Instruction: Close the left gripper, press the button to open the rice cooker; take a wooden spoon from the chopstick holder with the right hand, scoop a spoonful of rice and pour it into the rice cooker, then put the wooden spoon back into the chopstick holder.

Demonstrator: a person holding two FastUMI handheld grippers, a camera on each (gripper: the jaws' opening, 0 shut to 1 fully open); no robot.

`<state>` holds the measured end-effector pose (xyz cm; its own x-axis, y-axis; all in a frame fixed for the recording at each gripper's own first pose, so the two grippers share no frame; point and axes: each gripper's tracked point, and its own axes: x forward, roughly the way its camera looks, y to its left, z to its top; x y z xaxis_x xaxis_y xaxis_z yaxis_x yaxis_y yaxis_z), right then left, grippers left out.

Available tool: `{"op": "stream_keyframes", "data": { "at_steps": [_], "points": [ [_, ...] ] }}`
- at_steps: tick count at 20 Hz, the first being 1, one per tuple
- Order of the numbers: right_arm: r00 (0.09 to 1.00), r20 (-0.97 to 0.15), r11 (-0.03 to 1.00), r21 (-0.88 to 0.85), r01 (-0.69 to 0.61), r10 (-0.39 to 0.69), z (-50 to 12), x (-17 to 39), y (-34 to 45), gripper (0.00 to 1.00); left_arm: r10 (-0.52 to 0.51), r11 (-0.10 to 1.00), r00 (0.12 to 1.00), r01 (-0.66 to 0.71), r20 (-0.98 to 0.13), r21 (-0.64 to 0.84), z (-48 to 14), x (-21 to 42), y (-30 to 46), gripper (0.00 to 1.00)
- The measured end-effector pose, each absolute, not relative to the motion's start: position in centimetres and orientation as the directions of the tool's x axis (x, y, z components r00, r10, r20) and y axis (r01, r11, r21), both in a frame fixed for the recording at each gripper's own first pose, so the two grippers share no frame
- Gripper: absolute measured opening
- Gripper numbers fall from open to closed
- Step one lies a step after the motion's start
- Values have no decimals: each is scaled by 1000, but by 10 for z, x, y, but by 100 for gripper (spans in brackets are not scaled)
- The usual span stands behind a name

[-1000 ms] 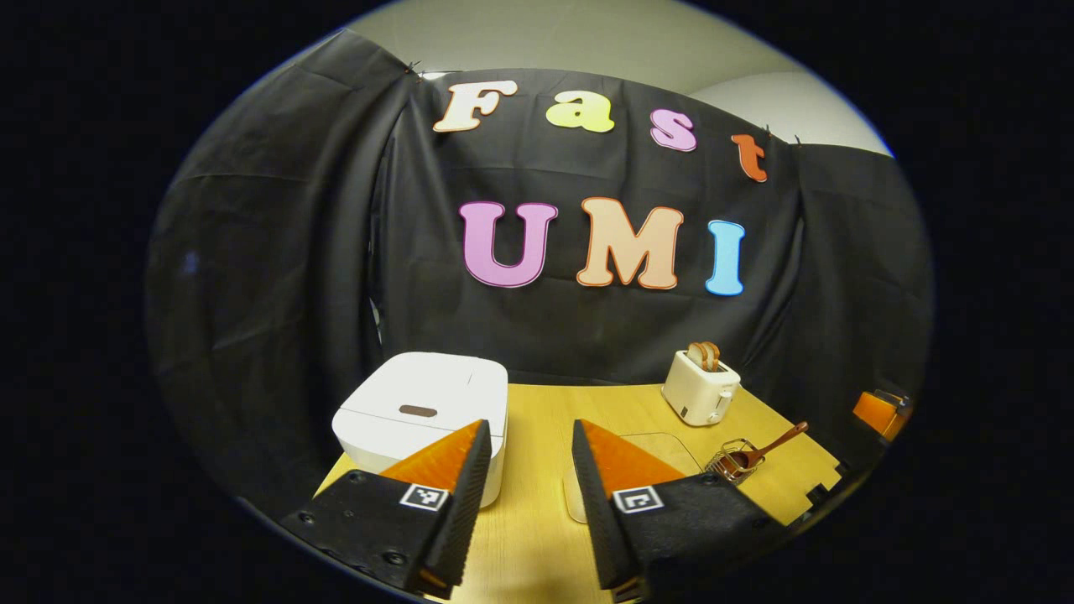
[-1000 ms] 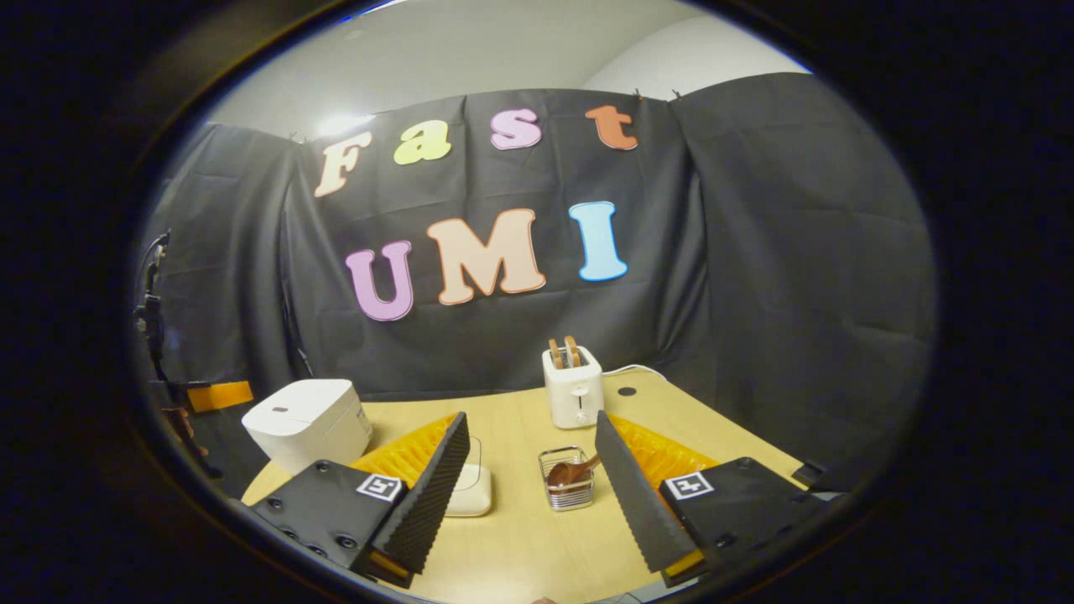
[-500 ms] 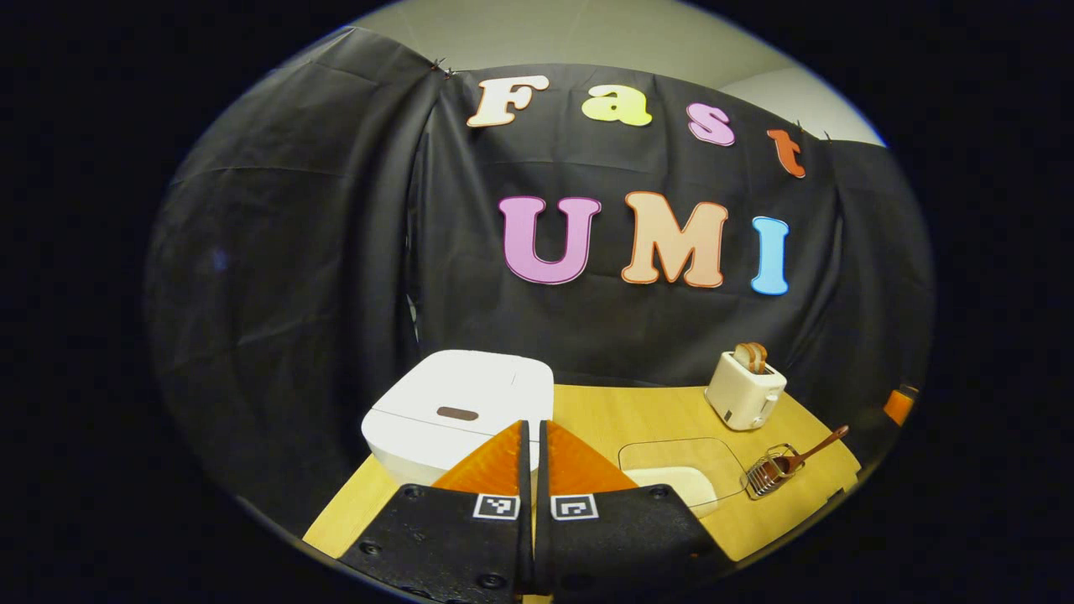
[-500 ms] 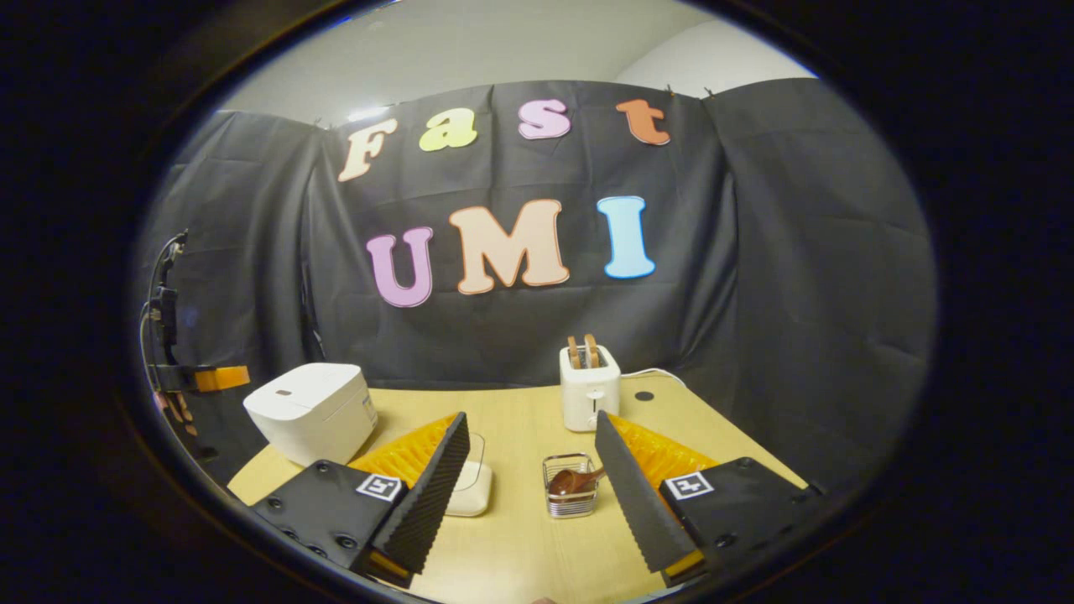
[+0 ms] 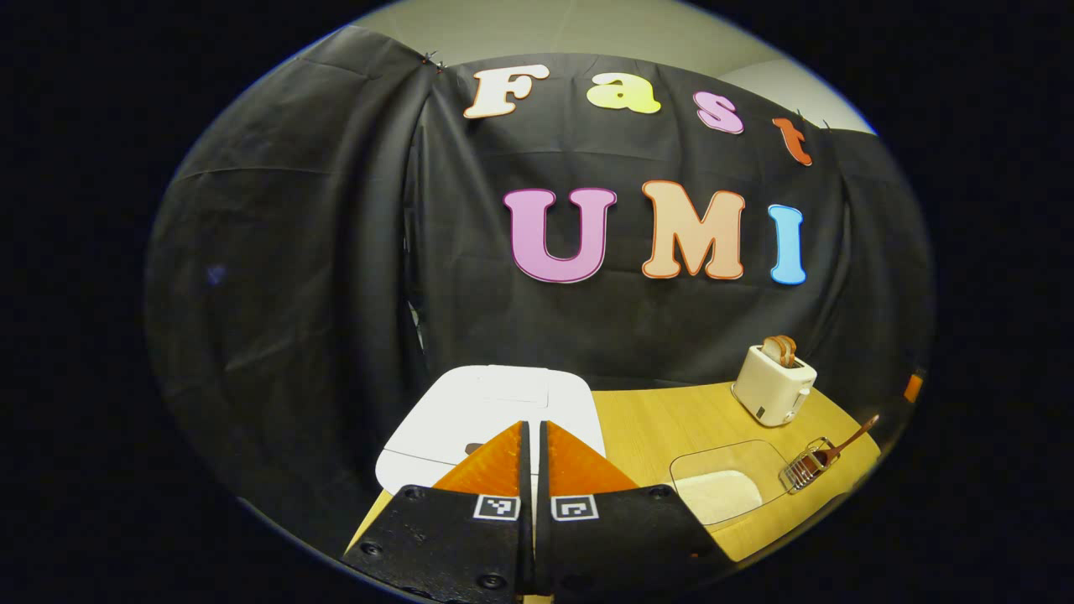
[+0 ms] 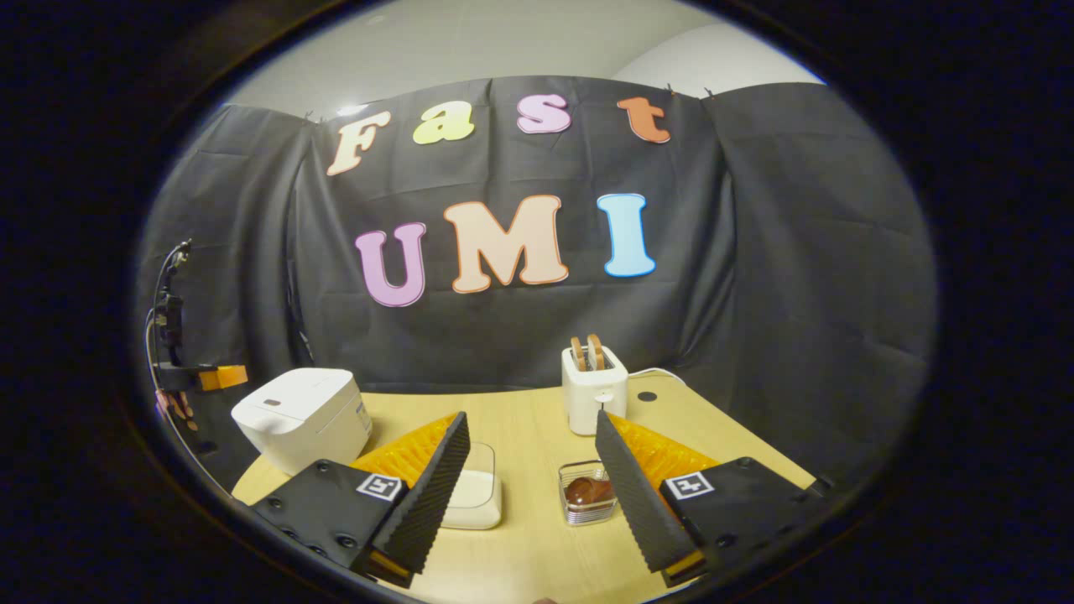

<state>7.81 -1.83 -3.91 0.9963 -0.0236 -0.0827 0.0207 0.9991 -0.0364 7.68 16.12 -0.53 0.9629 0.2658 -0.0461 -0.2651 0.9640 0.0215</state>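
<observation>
Rice cooker [image 5: 495, 411] lid down, left tongs [image 5: 533, 428] closed above it

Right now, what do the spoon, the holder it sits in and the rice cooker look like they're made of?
Spoon: wood, by its warm brown, matte handle. Holder: thin metal wire, likely steel; it's an open, shiny basket. Rice cooker: probably plastic, a smooth white shell with a soft sheen and rounded corners.
</observation>
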Motion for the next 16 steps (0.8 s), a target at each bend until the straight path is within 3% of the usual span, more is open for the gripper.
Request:
{"op": "stream_keyframes", "data": {
  "at_steps": [13, 16],
  "points": [
    [983, -116, 987, -98, 128, -139, -57, 71, 38, 99, 152, 987, 962, -159, -228, -12, -73, 128, 211, 0],
    [981, -119, 985, -100, 140, -152, -57, 70, 39, 99, 144, 989, 964, -148, -224, -4, -74, 131, 212, 0]
  ]
}}
